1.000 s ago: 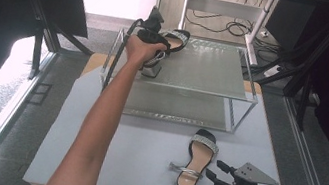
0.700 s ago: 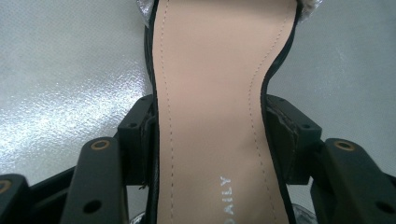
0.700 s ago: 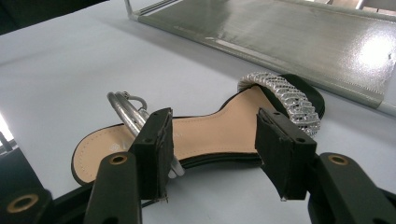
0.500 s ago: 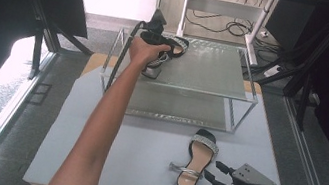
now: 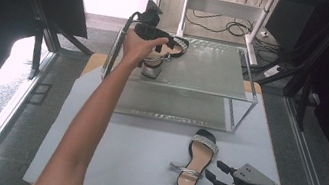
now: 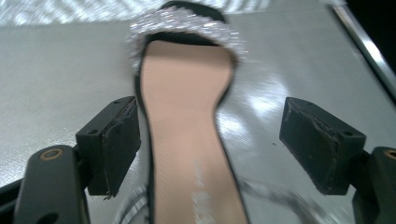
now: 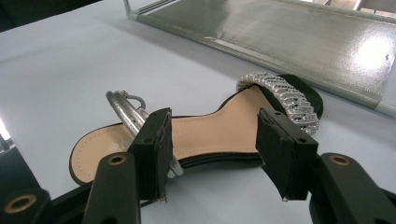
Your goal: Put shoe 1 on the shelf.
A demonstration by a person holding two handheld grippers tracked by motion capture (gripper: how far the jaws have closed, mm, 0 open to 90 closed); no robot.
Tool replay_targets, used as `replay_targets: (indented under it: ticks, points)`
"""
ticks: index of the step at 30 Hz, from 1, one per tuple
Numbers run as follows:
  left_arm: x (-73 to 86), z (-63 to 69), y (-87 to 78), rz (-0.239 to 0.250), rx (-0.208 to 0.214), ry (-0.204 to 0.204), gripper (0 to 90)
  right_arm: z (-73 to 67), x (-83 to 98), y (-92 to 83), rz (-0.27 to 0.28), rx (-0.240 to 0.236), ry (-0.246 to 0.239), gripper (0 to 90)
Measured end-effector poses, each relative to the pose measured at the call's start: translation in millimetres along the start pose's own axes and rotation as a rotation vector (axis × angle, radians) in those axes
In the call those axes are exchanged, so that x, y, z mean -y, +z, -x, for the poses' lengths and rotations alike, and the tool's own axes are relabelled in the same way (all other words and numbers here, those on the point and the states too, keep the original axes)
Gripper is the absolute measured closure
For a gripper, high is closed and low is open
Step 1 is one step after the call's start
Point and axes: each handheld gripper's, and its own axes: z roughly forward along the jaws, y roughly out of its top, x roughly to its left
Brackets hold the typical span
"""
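A black sandal with a rhinestone strap lies on the top shelf of a metal rack. My left gripper is open astride it, with the sole between the pads and the left pad close to its edge. A matching second sandal lies flat on the white tabletop in front of the rack. My right gripper hovers open just behind its heel end, with nothing held.
The rack's lower shelf sits under the top one, with thin metal posts at the corners. Cables and dark frame legs stand beyond and beside the table. The table's front edge is close to my right hand.
My left hand and gripper have shifted slightly over the sandal on the top shelf. The right gripper and the lower sandal have stayed where they were.
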Motion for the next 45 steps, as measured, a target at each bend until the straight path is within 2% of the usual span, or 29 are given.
replay_targets:
  ticks: [2,3,4,5,6,9,10,11,13,14,16,17,18,19,22,23,24,25,26,28,29,30,31,32,33,36,37,39,45]
  points:
    - [5.4,5.8,-13.4,0.014,0.004,0.056,22.2,0.7,0.0,-0.4,0.002,0.0,0.002,45.4]
    - [5.4,5.8,-13.4,0.014,0.004,0.056,23.4,0.7,0.0,-0.4,0.002,0.0,0.002,45.4]
    - [8.8,8.7,-20.8,0.023,0.017,0.076,23.4,0.7,0.0,-0.5,0.002,0.0,0.003,45.4]
    - [17.1,12.0,-34.1,0.036,0.07,0.097,24.7,0.6,-0.2,-0.8,0.005,-0.003,0.006,45.4]
    - [22.2,13.8,-40.0,0.035,0.098,0.104,25.2,0.3,-0.5,-1.0,0.007,-0.004,0.006,45.4]
    - [40.8,21.7,-54.8,0.022,0.124,0.16,26.4,-0.2,-2.4,-2.3,0.014,-0.006,0.005,45.4]
    - [40.8,21.7,-54.8,0.022,0.124,0.16,26.4,-0.2,-2.4,-2.3,0.014,-0.006,0.005,45.4]
    - [54.9,25.8,-64.3,0.031,0.148,0.181,26.9,-0.4,-3.6,-3.2,0.018,-0.004,0.003,45.5]
    - [61.9,27.4,-68.3,0.031,0.165,0.194,27.6,-1.2,-3.8,-3.7,0.018,-0.004,0.004,45.4]
    - [76.4,30.2,-75.3,0.032,0.187,0.225,28.3,-2.0,-3.7,-3.4,0.019,-0.004,0.003,45.5]
    - [91.2,32.2,-81.0,0.04,0.202,0.253,29.6,-3.7,-3.9,-2.4,0.018,-0.006,-0.004,45.5]
    - [98.8,32.9,-83.4,0.045,0.205,0.264,30.3,-4.6,-4.3,-1.9,0.017,-0.01,-0.005,45.5]
    - [98.8,32.9,-83.4,0.045,0.205,0.264,31.0,-5.4,-4.7,-1.3,0.016,-0.011,-0.011,45.5]
    - [113.3,33.0,-86.6,0.043,0.197,0.307,31.0,-6.2,-5.2,-0.8,0.016,-0.013,-0.012,45.5]
    - [136.1,30.2,-89.5,0.048,0.213,0.336,31.0,-6.7,-6.5,-0.7,0.016,-0.013,-0.017,45.5]
    - [136.1,30.2,-89.5,0.048,0.213,0.336,30.9,-6.7,-6.5,-0.7,0.016,-0.013,-0.017,45.5]
    - [152.0,26.8,-89.5,0.052,0.22,0.348,30.9,-6.0,-6.9,-1.0,0.018,-0.012,-0.015,45.5]
    - [152.0,26.8,-89.5,0.052,0.22,0.348,30.9,-6.0,-6.9,-1.0,0.018,-0.012,-0.015,45.5]
    - [168.6,21.6,-87.6,0.051,0.235,0.348,30.9,-5.6,-7.1,-1.0,0.019,-0.009,-0.014,45.5]
    - [185.5,15.7,-84.5,0.045,0.235,0.348,30.5,-5.6,-6.9,-0.9,0.018,-0.009,-0.013,45.5]
    - [193.3,12.6,-82.6,0.042,0.235,0.347,30.5,-5.8,-6.8,-0.8,0.017,-0.008,-0.014,45.5]
    - [193.3,12.6,-82.6,0.042,0.235,0.347,30.6,-5.8,-6.8,-0.8,0.017,-0.008,-0.014,45.5]
    - [207.9,6.6,-79.7,0.042,0.236,0.342,30.6,-6.5,-6.8,-0.2,0.019,-0.009,-0.014,45.5]
    - [207.9,6.6,-79.7,0.042,0.236,0.342,30.7,-6.5,-6.8,-0.2,0.019,-0.009,-0.014,45.5]
    - [221.6,1.2,-76.6,0.038,0.236,0.338,30.7,-7.2,-7.3,-0.2,0.016,-0.011,-0.016,45.4]
    - [241.6,-7.3,-70.1,0.035,0.242,0.32,30.8,-8.2,-8.1,0.1,0.017,-0.011,-0.018,45.5]
    - [241.6,-7.3,-70.1,0.035,0.242,0.32,30.9,-8.2,-8.1,0.1,0.017,-0.011,-0.018,45.5]
    - [259.5,-15.1,-62.5,0.024,0.242,0.309,31.0,-8.3,-8.3,0.4,0.017,-0.011,-0.018,45.5]
    - [287.8,-27.8,-48.5,0.01,0.245,0.283,31.1,-8.8,-8.2,1.5,0.012,-0.011,-0.02,45.5]
